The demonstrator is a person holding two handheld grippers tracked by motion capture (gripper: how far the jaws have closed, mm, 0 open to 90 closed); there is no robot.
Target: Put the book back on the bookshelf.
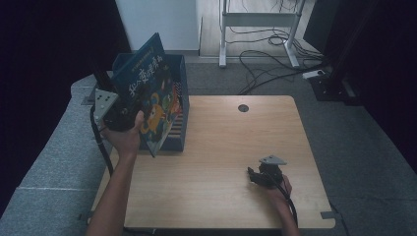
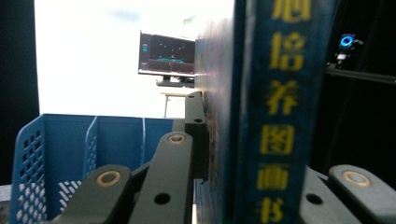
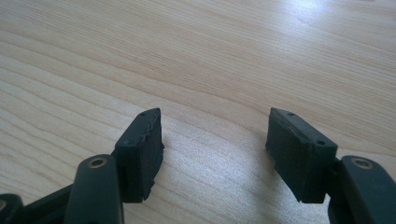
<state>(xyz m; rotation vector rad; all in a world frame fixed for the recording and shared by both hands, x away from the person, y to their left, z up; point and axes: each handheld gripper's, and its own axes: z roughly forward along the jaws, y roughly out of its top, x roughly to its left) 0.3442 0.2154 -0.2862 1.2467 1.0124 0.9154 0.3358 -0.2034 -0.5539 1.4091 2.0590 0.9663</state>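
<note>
Nearest the person, toward the near right of the wooden worktop (image 1: 216,162), the right gripper (image 1: 252,175) just sits low on the wood with the right hand (image 1: 279,191) wrapped around it and its cable trailing back toward the near edge. In the right gripper view its jaws stand apart at a medium width with nothing between them, only bare wood grain under the pads (image 3: 144,154).

Over on the left, a bit farther in, the left hand (image 1: 125,135) has the left gripper (image 1: 129,105) lifted off the worktop, grey plate on top. Its jaws are clamped on a blue picture book (image 1: 147,93) with yellow lettering and a colourful cartoon cover. In the left gripper view the book's spine (image 2: 280,112) stands upright right between the jaws, yellow characters running down it.

The book is up in the air, tilted, its lower corner hanging just in front of the blue file rack (image 1: 179,98) at the far left of the worktop. The rack's dividers and perforated side wall (image 2: 32,172) are visible behind the jaws.
</note>
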